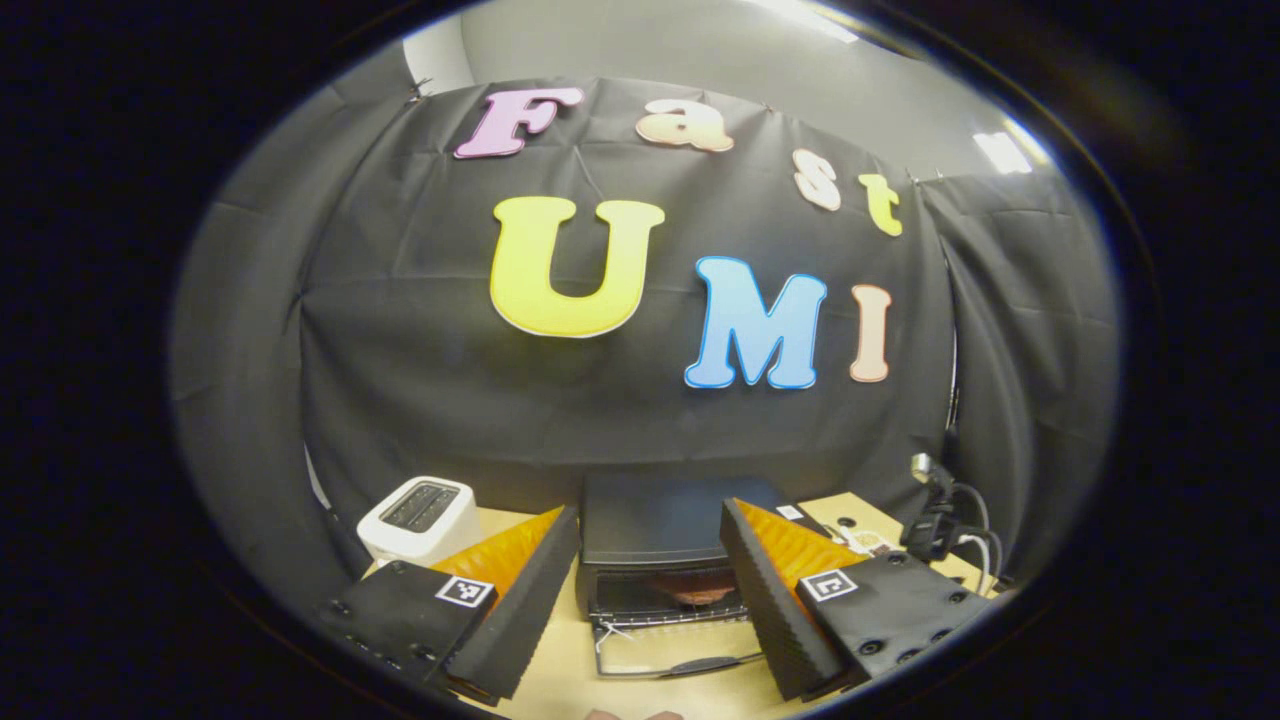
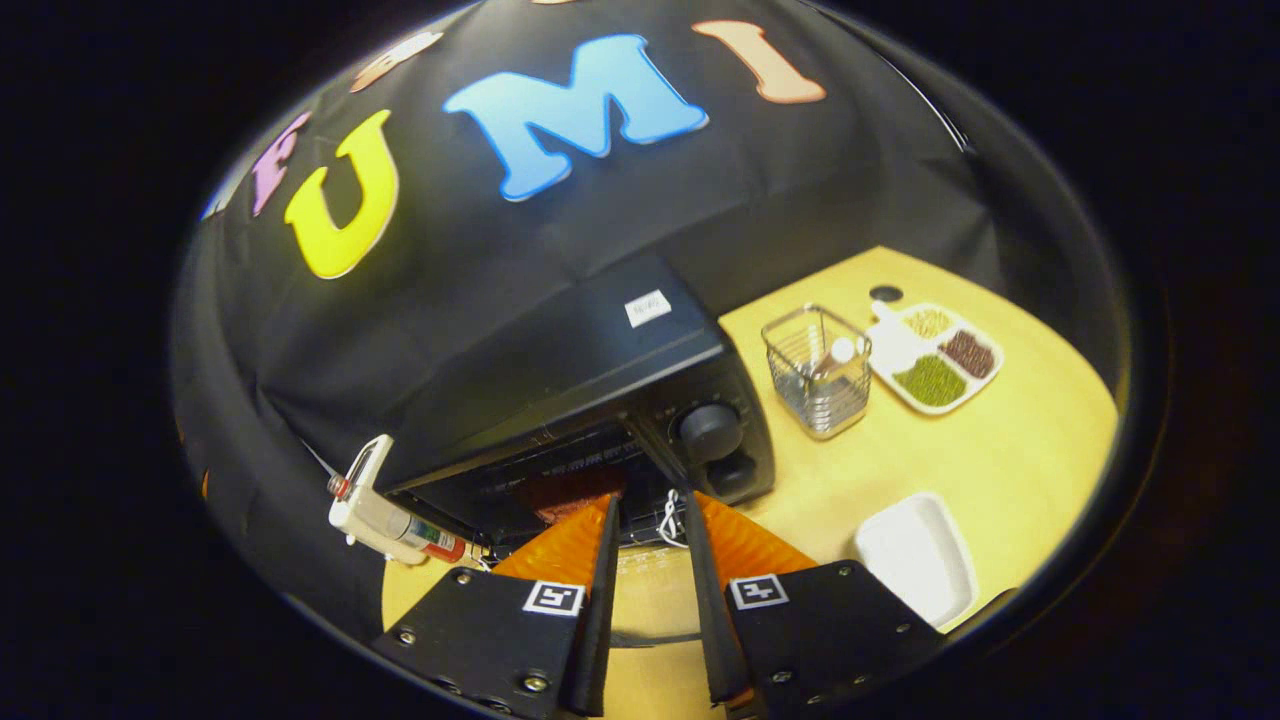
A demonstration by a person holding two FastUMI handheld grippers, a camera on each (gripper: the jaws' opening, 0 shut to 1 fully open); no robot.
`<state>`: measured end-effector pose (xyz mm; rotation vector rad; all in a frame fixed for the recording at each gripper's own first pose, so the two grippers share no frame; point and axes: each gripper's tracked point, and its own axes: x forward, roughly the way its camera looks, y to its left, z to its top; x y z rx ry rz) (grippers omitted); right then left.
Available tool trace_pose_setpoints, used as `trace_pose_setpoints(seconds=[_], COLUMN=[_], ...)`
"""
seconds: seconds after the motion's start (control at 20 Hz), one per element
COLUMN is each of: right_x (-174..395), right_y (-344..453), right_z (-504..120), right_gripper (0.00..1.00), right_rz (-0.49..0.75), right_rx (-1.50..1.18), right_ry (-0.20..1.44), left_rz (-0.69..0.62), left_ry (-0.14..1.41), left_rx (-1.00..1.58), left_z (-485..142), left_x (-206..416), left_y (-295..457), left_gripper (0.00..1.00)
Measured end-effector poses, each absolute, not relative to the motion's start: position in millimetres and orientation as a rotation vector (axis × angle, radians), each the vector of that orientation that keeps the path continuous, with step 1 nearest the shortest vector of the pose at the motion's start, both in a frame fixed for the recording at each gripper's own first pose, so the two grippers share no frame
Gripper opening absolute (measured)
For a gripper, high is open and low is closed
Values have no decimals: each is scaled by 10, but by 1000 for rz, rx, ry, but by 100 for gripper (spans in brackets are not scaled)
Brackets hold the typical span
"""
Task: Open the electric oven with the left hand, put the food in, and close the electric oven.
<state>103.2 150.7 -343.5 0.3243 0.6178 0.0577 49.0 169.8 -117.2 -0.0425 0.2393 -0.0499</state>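
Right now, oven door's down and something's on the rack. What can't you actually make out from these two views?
- Food in the oven: left gripper view, dark cavity, too small to identify; right gripper view, own fingertips cover part.
- Door handle: left gripper view, right finger covers its end.
- Oven dials: right gripper view, markings too small.
- Wire basket: contents unclear through the mesh.
- White dish: its near end runs off the view's edge.

On your desk (image 2: pixel 1000 470) you have a white toaster (image 1: pixel 420 515), a wire basket (image 2: pixel 820 372), a sectioned tray of beans (image 2: pixel 935 355) and an empty white dish (image 2: pixel 915 555).
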Motion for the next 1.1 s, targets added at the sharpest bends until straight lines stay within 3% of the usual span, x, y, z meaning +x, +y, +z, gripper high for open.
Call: trace_pose_setpoints(seconds=[0.4, 0.45, 0.5, 0.55, 0.6, 0.75, 0.95, 1.1], right_x=[691, 646, 613, 593, 578, 549, 521, 509], right_y=[1037, 989, 944, 896, 870, 792, 637, 440], right_z=[-1743, -1568, -1412, -1289, -1197, -886, -674, -649], right_gripper=[39, 39, 39, 31, 53, 85, 85, 85], right_rz=[105, 106, 112, 117, 130, 140, 137, 135], right_rx=[73, 72, 73, 68, 54, 37, 61, 67], right_ry=[291, 260, 230, 207, 189, 146, 99, 76], left_rz=[-38, -34, -31, -29, -29, -26, -25, -30], left_ry=[199, 184, 168, 157, 149, 146, 185, 241], left_rx=[-26, -24, -24, -24, -24, -8, -4, -16], left_z=[-984, -919, -865, -807, -774, -743, -885, -1088], left_x=[545, 539, 530, 509, 477, 393, 321, 298], left_y=[1131, 1063, 988, 918, 845, 708, 552, 463], left_gripper=[96, 92, 100, 100, 100, 99, 92, 96])
